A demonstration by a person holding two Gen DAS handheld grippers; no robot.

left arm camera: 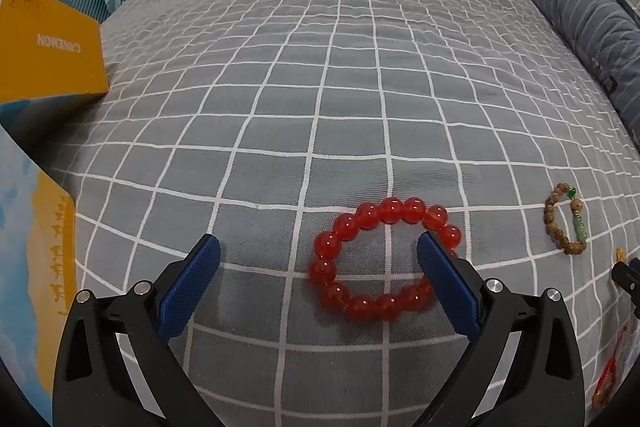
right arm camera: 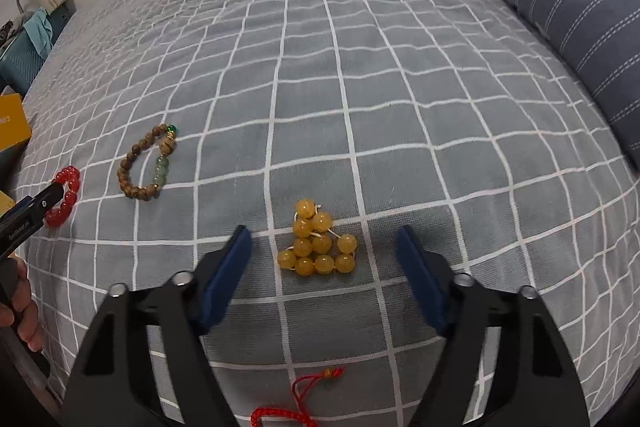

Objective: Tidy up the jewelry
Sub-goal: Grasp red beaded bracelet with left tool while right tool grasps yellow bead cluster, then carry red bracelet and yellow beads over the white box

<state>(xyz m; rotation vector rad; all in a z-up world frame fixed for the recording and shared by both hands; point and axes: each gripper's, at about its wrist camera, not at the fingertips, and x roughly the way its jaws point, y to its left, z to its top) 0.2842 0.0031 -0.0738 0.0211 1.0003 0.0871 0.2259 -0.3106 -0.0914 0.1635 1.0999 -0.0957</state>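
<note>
Bracelets lie loose on the bed (left arm camera: 360, 75); box (left arm camera: 48, 51) sits far left. My left gripper (left arm camera: 318, 249) is spread wide, grasping nothing, right pad inside the red bracelet (left arm camera: 380, 263), left pad outside it. Should pinch one side of the ring, not the sheet. Brown bracelet (right arm camera: 146, 163) lies between, untouched. My right gripper (right arm camera: 324, 247) stands apart around the yellow beads (right arm camera: 318, 245), pads not touching. Bunched pile: centre it, close low, else beads may slip out.
</note>
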